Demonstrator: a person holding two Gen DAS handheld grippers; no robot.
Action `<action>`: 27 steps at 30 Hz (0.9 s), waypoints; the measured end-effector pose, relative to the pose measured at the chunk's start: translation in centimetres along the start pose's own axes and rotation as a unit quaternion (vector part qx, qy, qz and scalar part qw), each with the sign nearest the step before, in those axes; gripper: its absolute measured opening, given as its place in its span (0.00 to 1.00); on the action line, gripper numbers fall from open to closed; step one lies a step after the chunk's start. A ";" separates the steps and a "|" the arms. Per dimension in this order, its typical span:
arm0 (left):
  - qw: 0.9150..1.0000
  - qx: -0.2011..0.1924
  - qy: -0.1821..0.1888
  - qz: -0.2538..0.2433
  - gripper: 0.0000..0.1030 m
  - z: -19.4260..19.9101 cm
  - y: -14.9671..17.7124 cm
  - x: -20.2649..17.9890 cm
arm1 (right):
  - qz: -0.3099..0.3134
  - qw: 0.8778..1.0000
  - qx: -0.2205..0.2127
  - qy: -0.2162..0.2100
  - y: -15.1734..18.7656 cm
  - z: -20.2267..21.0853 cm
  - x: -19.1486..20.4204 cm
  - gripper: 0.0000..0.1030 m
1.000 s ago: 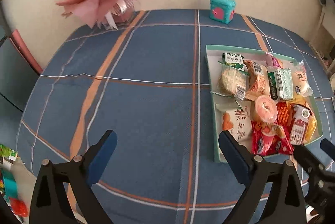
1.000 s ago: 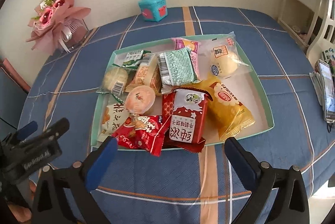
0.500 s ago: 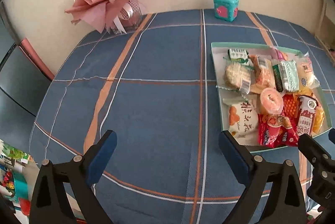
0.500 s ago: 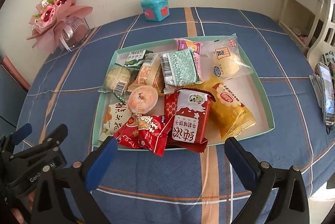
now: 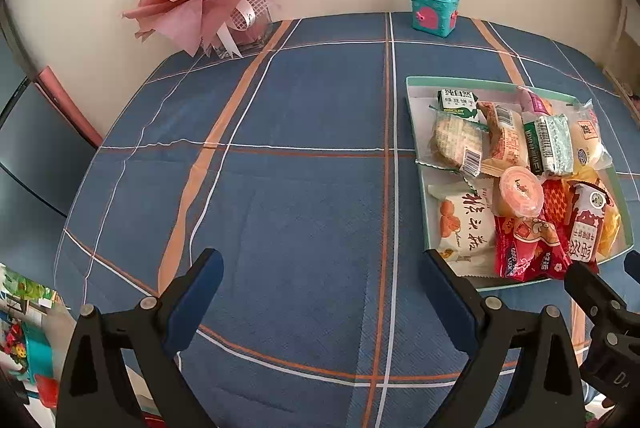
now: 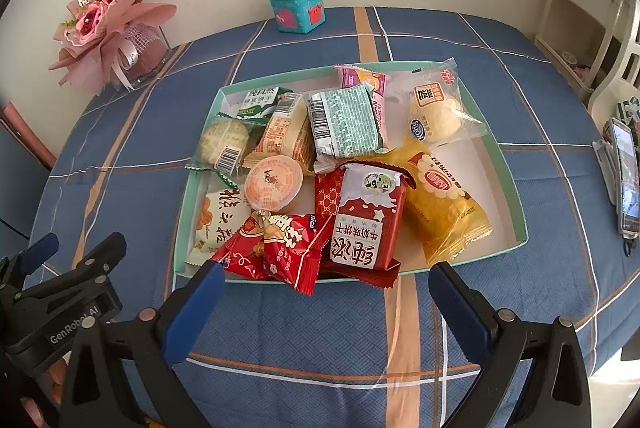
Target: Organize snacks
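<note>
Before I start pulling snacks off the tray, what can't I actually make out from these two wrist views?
- Red patterned packet, right wrist view: mostly buried under the milk biscuit pack.
- White packet, right wrist view: its right part covered by the red packets and the jelly cup.
- Phone, right wrist view: blurred at the edge.
- Right claw, left wrist view: cut off by the frame.

Woven cloth, glossy wrappers
Tablecloth (image 6: 440, 39) matt textured fabric; snack packets (image 6: 362, 228) shiny plastic film; tray (image 6: 508, 171) matt card; gripper pads (image 6: 192, 312) smooth plastic.
</note>
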State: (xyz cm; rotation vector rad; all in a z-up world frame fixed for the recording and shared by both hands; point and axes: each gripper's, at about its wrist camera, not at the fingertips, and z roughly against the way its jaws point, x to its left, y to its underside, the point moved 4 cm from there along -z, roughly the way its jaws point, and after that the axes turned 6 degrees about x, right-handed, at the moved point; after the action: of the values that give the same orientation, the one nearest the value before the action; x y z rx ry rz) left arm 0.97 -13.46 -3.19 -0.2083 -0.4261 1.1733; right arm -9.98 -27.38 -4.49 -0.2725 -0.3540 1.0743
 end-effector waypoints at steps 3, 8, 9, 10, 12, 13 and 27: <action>1.000 -0.002 0.000 0.002 0.95 0.1 0.0 0.0 | 0.001 1.000 0.001 -0.001 0.0 -0.1 0.0 1.00; 1.000 0.000 -0.002 0.004 0.95 0.0 0.0 0.1 | 0.007 1.000 0.004 -0.001 0.1 -0.2 0.2 1.00; 1.000 0.000 -0.002 0.004 0.95 0.0 0.0 0.1 | 0.008 1.000 0.004 -0.002 0.1 -0.2 0.2 1.00; 1.000 -0.001 -0.002 0.004 0.95 0.0 0.0 0.1 | 0.008 1.000 0.005 -0.002 0.1 -0.2 0.2 1.00; 1.000 -0.002 -0.003 0.005 0.95 0.1 0.0 0.1 | 0.009 1.000 0.006 -0.002 0.1 -0.2 0.2 1.00; 1.000 -0.003 -0.003 0.005 0.95 0.1 0.0 0.1 | 0.009 1.000 0.006 -0.002 0.1 -0.2 0.1 1.00; 1.000 -0.011 -0.010 0.006 0.95 0.2 0.1 0.6 | 0.009 1.000 0.009 -0.003 0.2 -0.4 0.1 1.00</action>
State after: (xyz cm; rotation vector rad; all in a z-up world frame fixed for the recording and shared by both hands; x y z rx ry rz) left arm 0.95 -12.86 -2.92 -0.2179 -0.4563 1.1848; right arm -9.98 -27.19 -4.91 -0.2573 -0.3489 1.0952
